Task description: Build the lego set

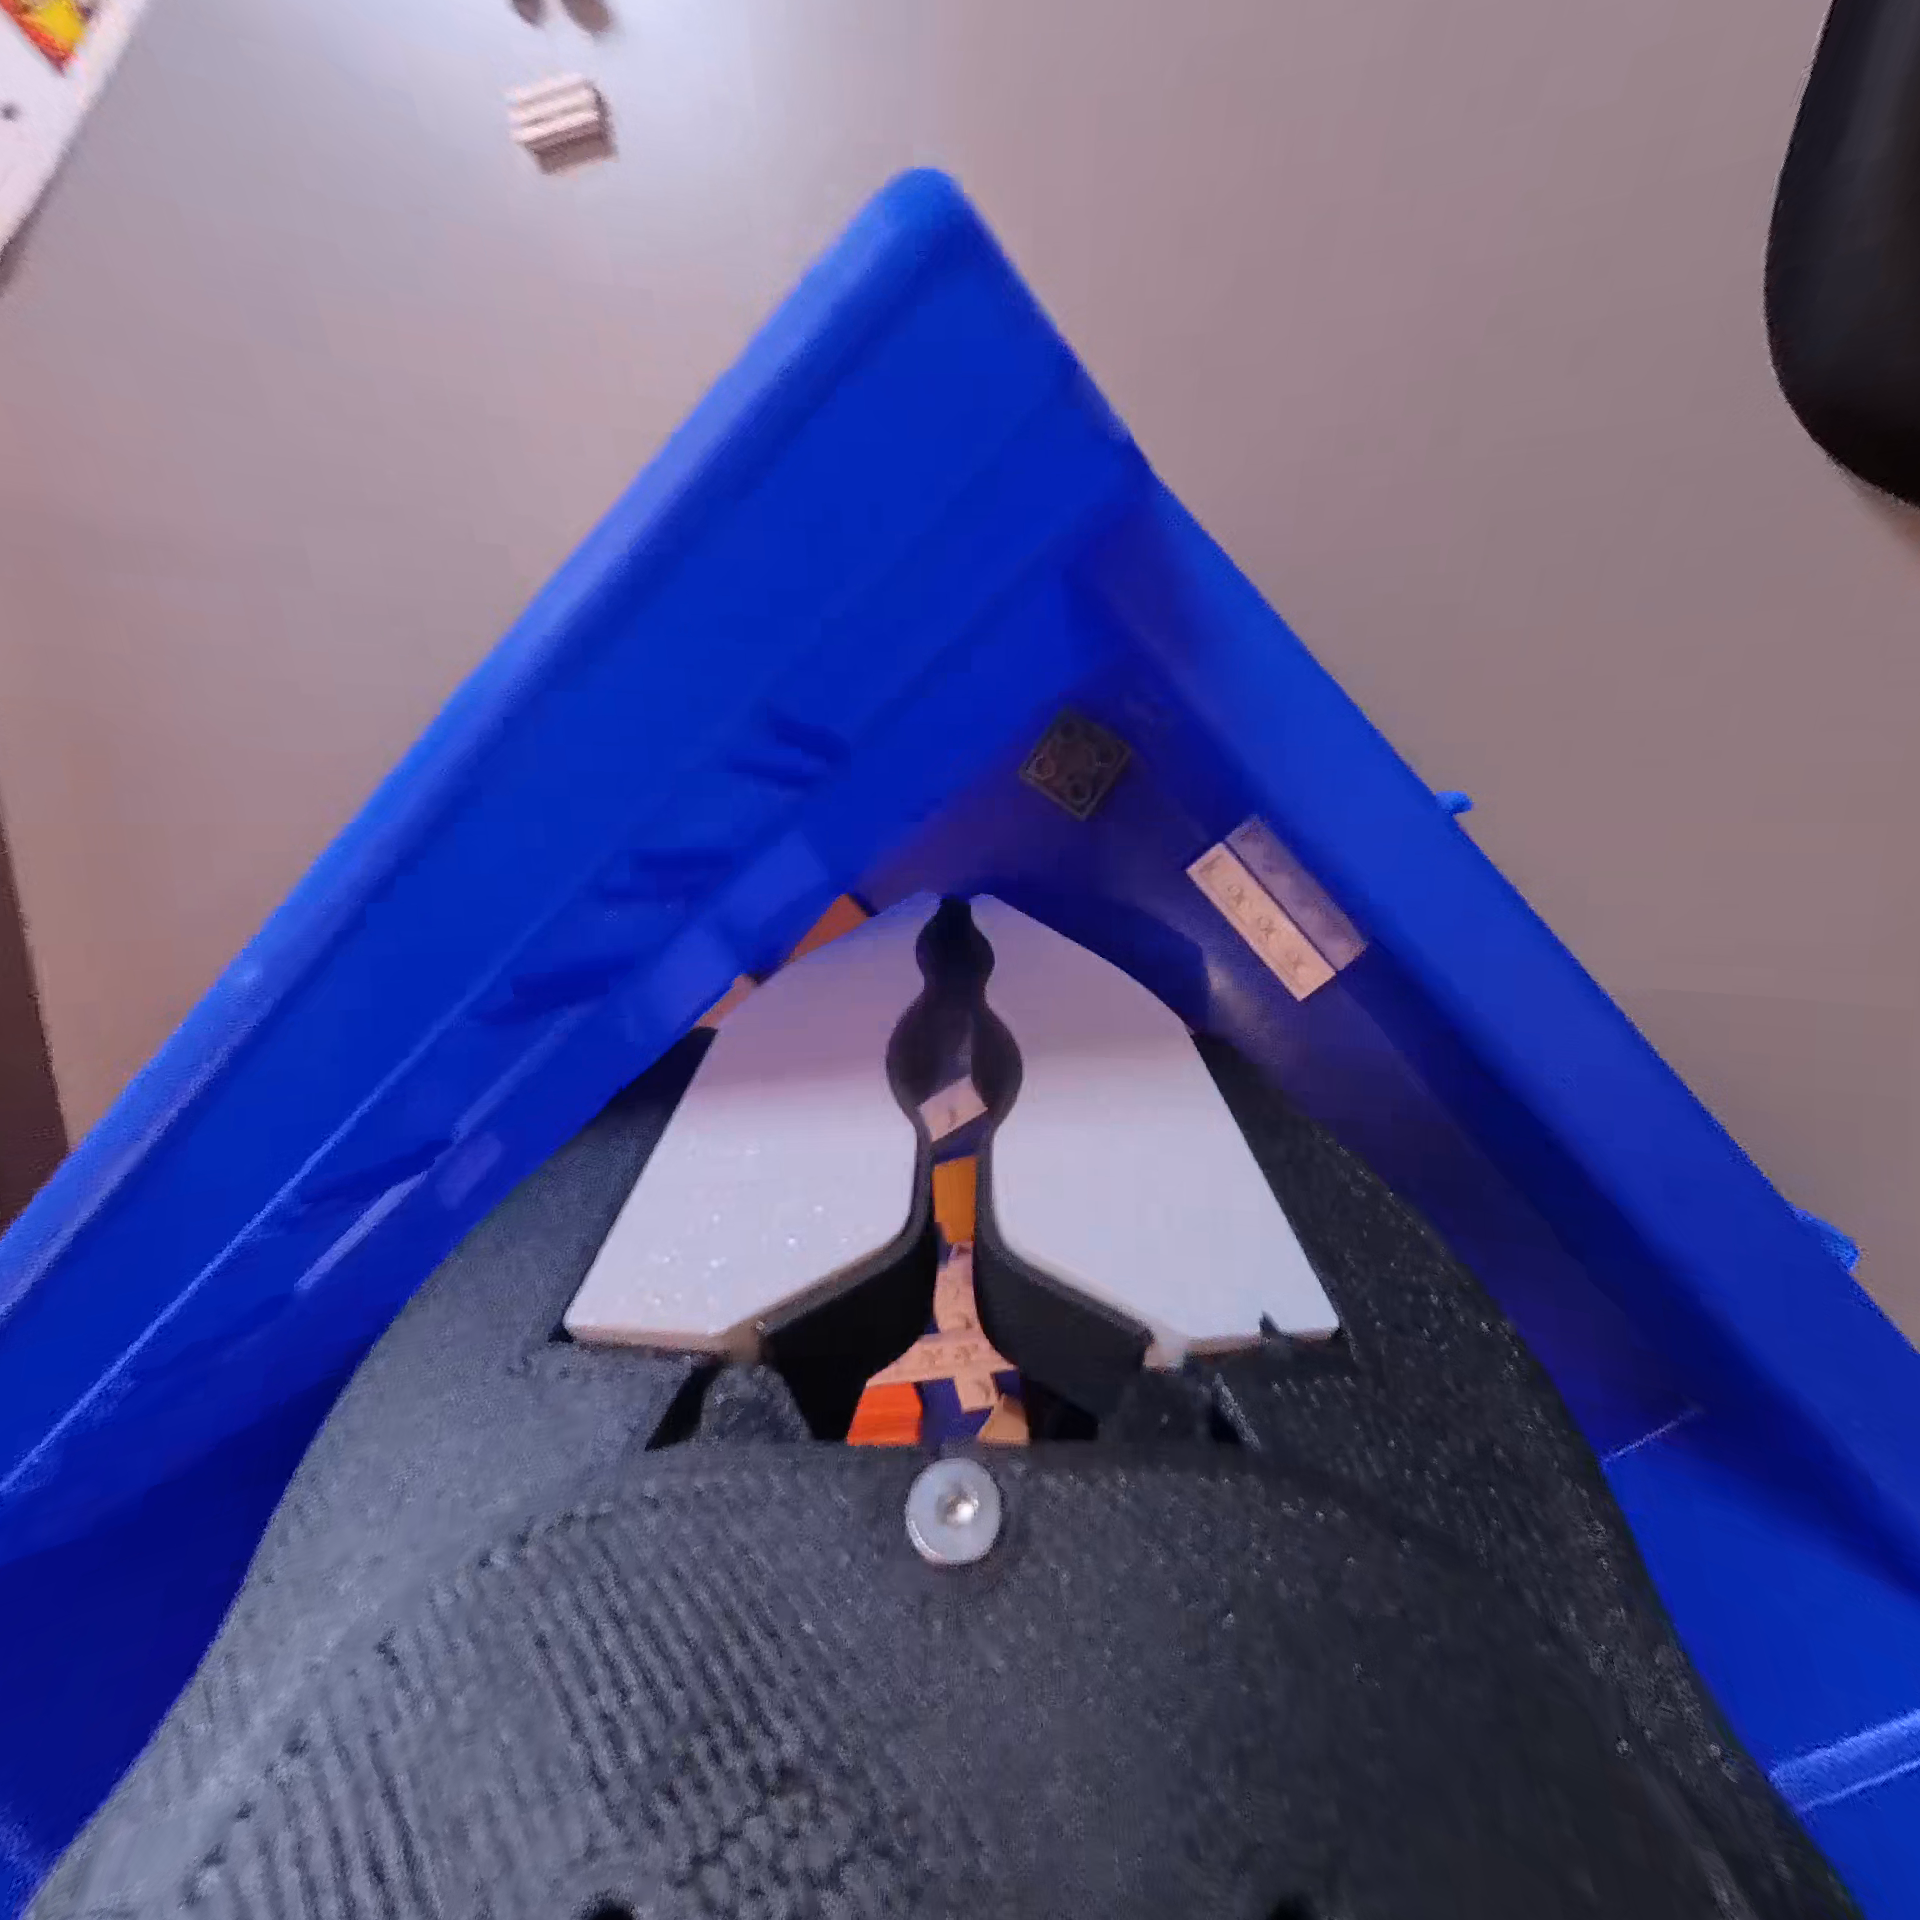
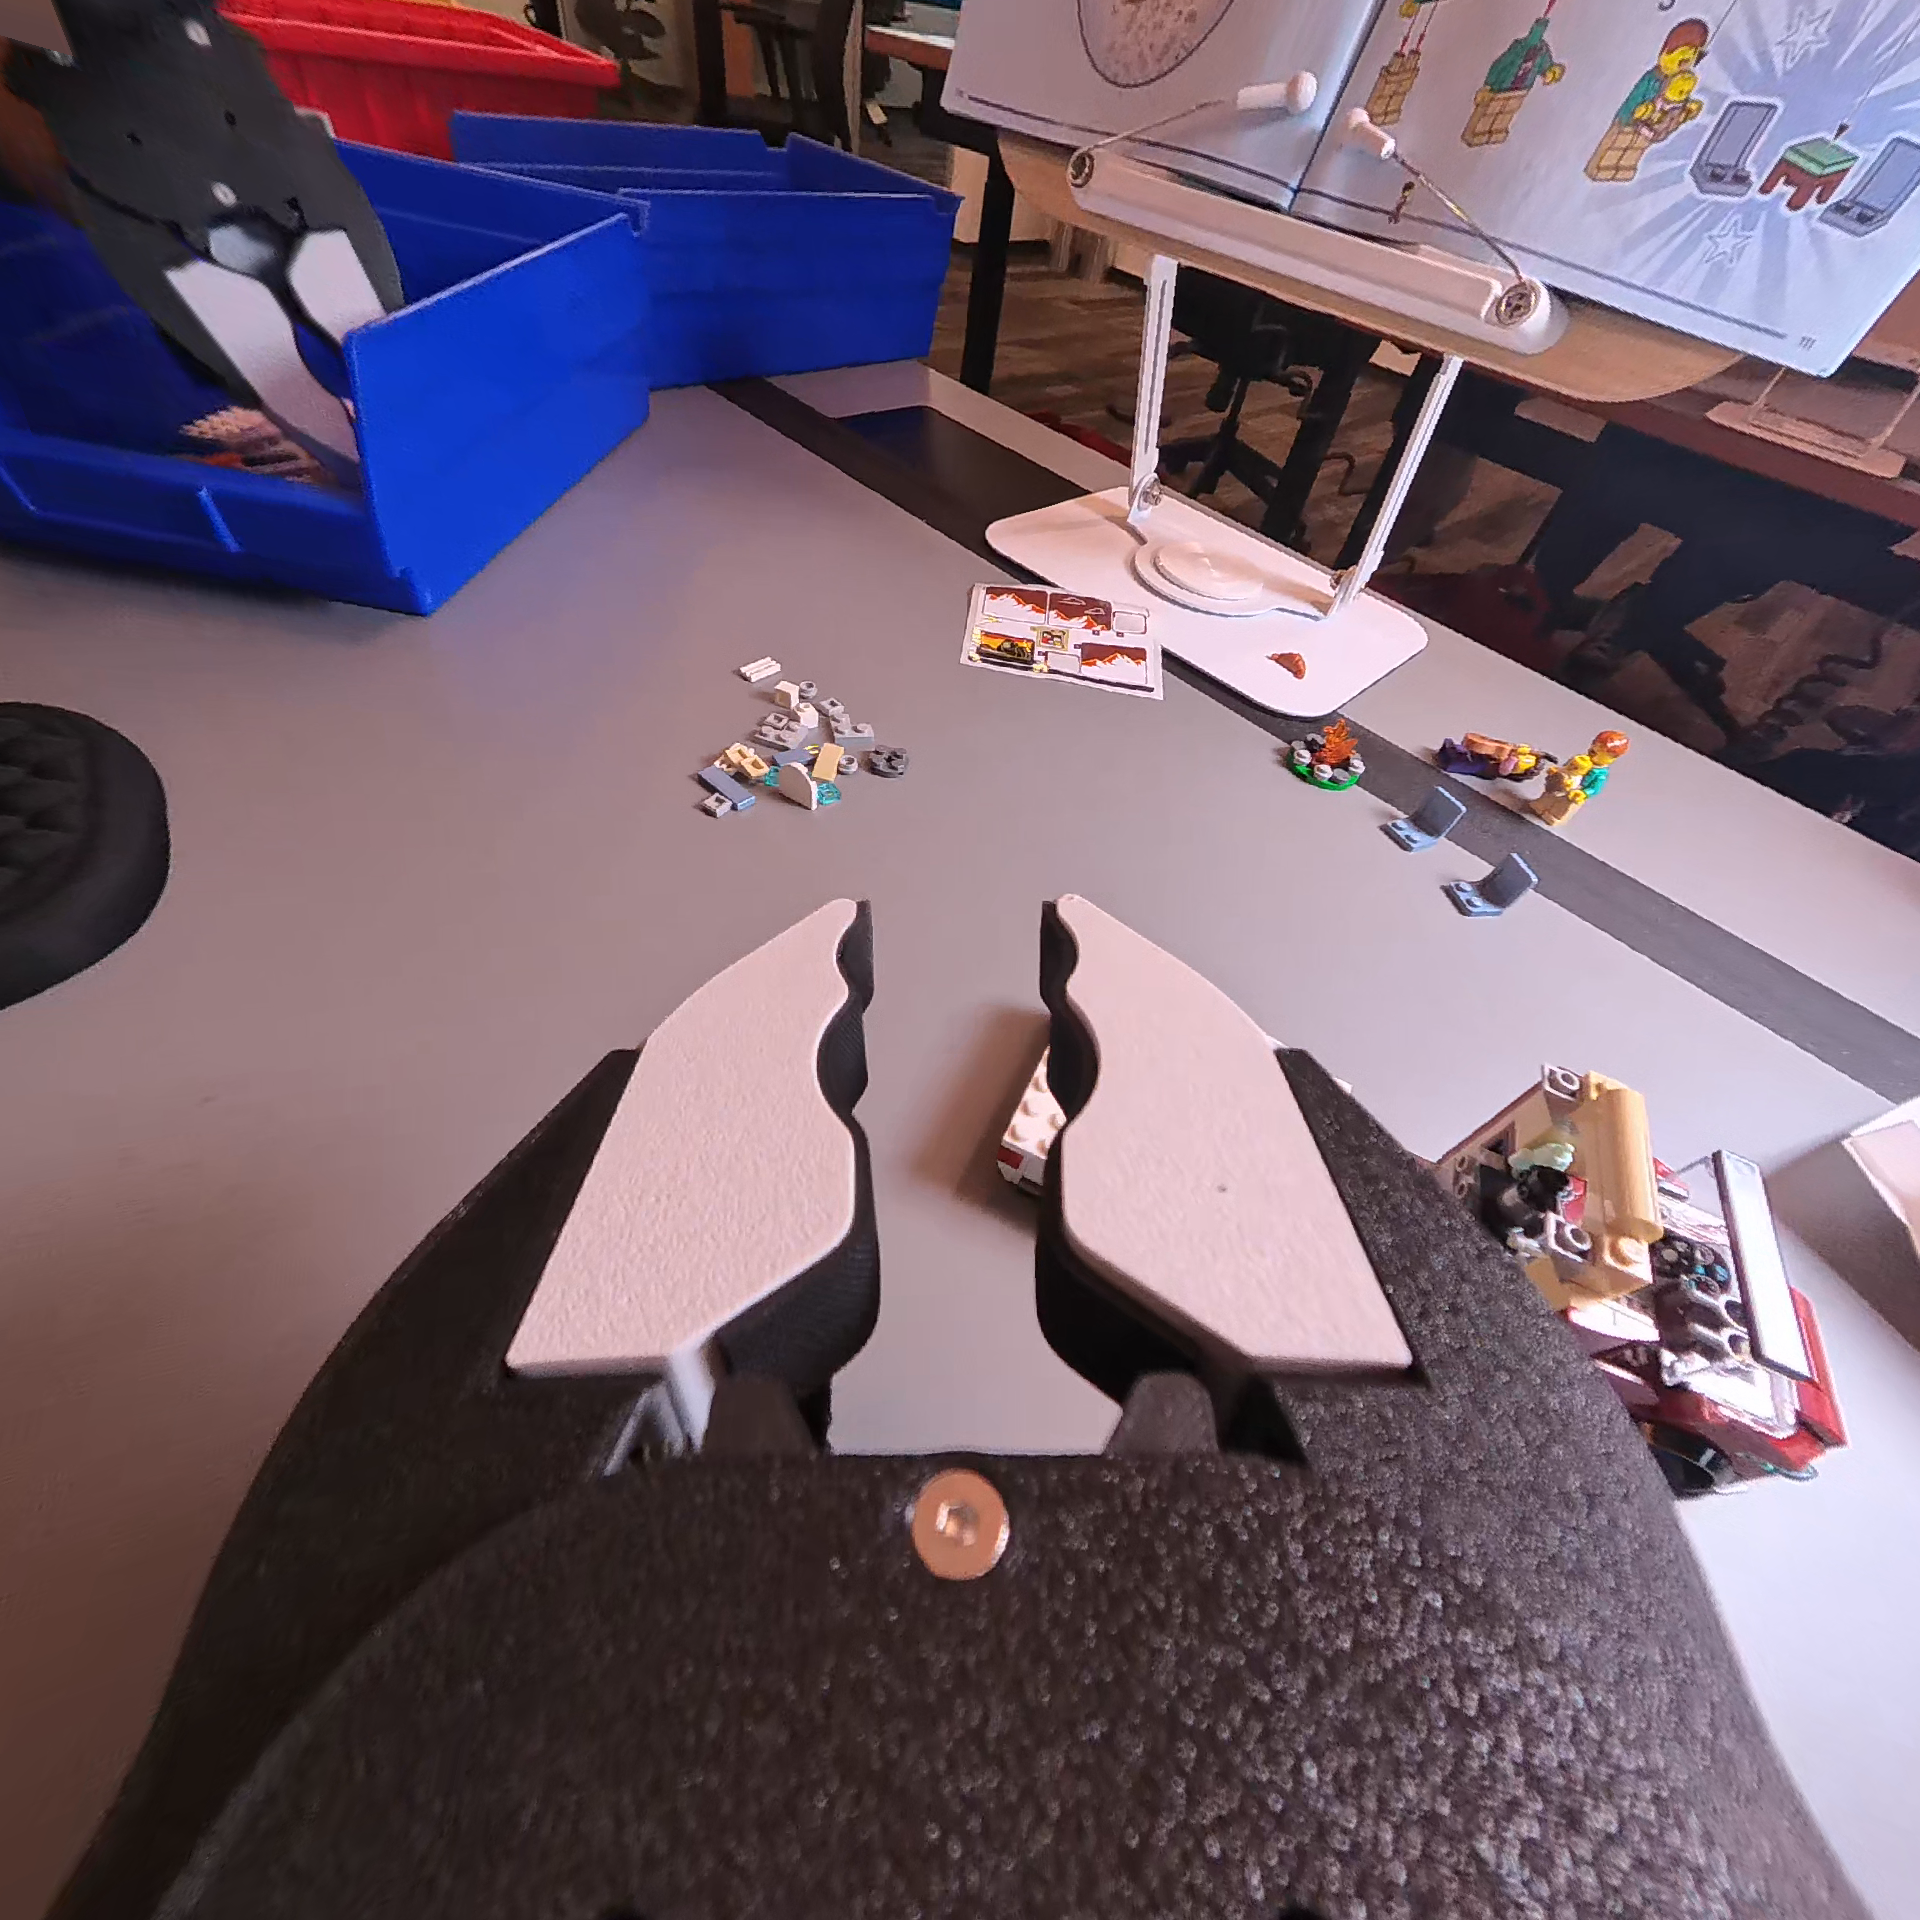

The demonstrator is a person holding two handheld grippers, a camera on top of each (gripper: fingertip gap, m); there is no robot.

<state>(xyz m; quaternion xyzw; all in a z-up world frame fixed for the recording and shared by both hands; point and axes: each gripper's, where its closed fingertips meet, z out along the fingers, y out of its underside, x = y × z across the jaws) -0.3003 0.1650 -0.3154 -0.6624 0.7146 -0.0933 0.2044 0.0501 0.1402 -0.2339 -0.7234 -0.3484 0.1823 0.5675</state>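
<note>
My left gripper [image 1: 951, 920] is shut and reaches down into a corner of a blue bin [image 1: 914, 436]. Tan and orange bricks [image 1: 951, 1340] show through the gap between its wavy pads; I cannot tell whether it holds one. A dark grey plate [image 1: 1075, 764] and a tan plate [image 1: 1273, 904] lie by the bin wall. My right gripper [image 2: 956, 914] is open and empty, low over the grey table. A white brick with a red stripe [image 2: 1029, 1132] lies partly under its right finger. The left gripper [image 2: 260, 312] also shows in the bin [image 2: 488, 405].
A pile of small loose pieces [image 2: 800, 758] lies ahead, a sticker sheet [image 2: 1060, 644] behind it. The instruction booklet [image 2: 1507, 125] sits on a white stand [image 2: 1205, 592]. A campfire build [image 2: 1325, 758], a minifigure [image 2: 1579, 774], two blue-grey seats [image 2: 1496, 888] and a part-built red vehicle [image 2: 1662, 1299] stand at the right. Tip to tip, the grippers are about 35 cm apart.
</note>
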